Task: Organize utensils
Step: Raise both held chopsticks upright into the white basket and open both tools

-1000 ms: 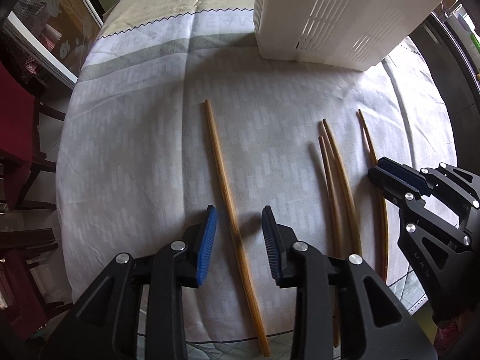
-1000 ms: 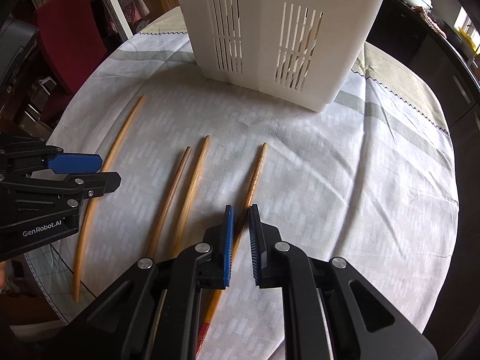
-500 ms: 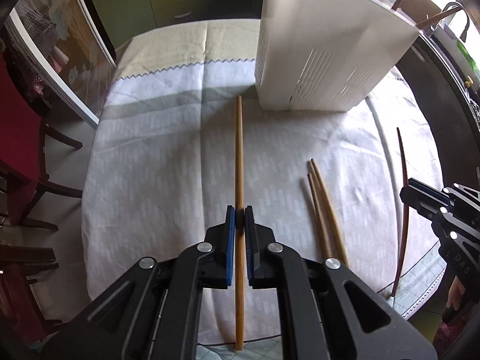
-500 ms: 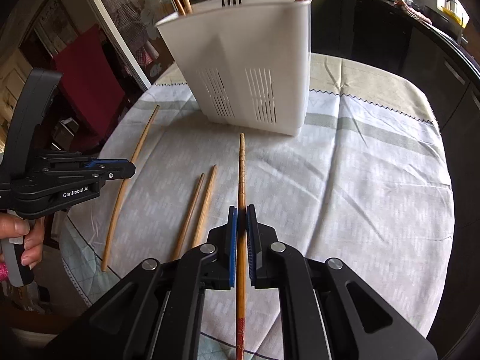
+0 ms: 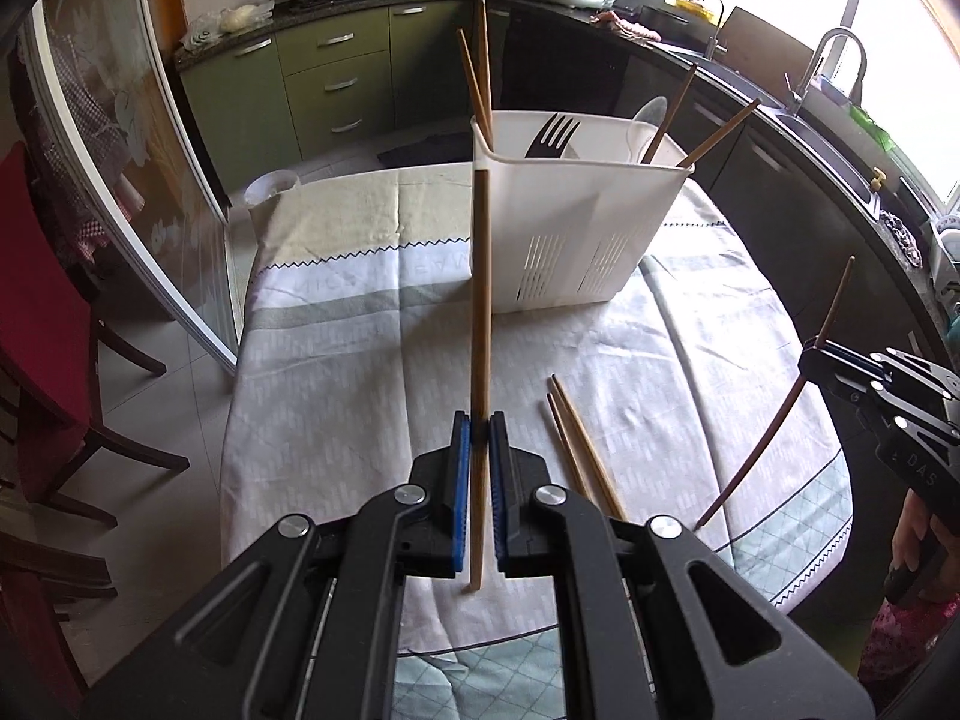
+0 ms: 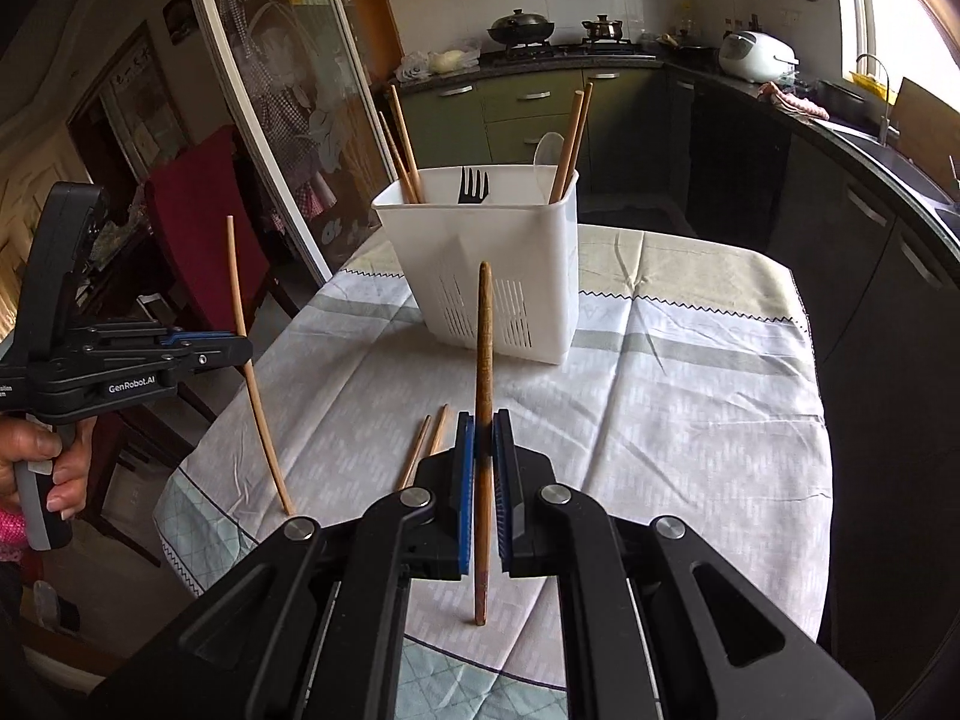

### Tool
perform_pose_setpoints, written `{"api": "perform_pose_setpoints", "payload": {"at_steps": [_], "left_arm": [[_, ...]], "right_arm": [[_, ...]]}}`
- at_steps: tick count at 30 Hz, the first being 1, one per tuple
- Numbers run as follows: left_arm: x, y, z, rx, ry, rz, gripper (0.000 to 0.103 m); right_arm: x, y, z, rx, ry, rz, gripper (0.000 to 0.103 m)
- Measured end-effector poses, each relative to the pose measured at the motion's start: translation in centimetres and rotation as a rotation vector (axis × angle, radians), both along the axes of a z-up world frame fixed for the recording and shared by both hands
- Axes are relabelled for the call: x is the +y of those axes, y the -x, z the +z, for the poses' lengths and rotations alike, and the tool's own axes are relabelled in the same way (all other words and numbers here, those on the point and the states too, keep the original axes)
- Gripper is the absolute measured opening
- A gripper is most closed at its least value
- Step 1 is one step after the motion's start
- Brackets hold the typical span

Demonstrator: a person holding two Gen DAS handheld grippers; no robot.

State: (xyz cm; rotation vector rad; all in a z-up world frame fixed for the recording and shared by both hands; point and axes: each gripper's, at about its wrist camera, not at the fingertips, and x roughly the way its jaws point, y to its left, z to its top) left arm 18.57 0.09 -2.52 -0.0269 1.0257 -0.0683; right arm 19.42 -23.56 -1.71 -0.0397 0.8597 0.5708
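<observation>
Two long chopsticks are held off the bench, one in each hand-held gripper. A pale wooden chopstick [image 5: 480, 324] is clamped between the blue pads of the left hand-held gripper [image 5: 479, 444], whose jaws are closed narrow on it; it runs up the middle of the left wrist view, its upper end lying in front of the corner of the white slotted plastic utensil caddy [image 5: 576, 240]. A darker brown wooden chopstick [image 6: 483, 396] is pinched in the same way by the right hand-held gripper [image 6: 483, 450], standing nearly upright at the centre of the right wrist view with its tip in front of the caddy's lower wall. In the left wrist view the same dark chopstick is seen at the right edge, slanting through the other gripper's black jaws.

A pair of light wooden chopsticks [image 5: 579, 450] is left lying side by side on the bench, just right of the left gripper's pads and below the caddy in that frame.

The caddy stands upright in the upper centre of both views; inside it a black fork [image 6: 474, 185], a white spoon [image 6: 549, 153] and several wooden chopsticks are propped, leaning against its rim.

The bench is covered by a white and grey patterned cloth [image 6: 690, 408] with a beige band at the far end. A hand [image 6: 36, 462] gripping the left gripper's handle is seen at the lower left of the right wrist view. A red chair [image 5: 36, 324] is placed at the left edge, and green kitchen cabinets [image 5: 324, 90] fill the background.
</observation>
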Motion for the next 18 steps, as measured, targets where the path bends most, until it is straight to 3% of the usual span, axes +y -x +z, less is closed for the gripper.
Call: {"api": "perform_pose_setpoints", "payload": {"at_steps": [4,18], "left_arm": [[-0.3,0.7,1.1,-0.036,-0.014,-0.014,0.006],[-0.9,0.6,1.7,-0.045,-0.01,-0.039,0.006]], "right_arm": [[-0.2,0.3,0.1,0.0,0.001,0.003,0.007],[-0.1,0.2,0.5,-0.008,-0.015,0.012,0.007]]}}
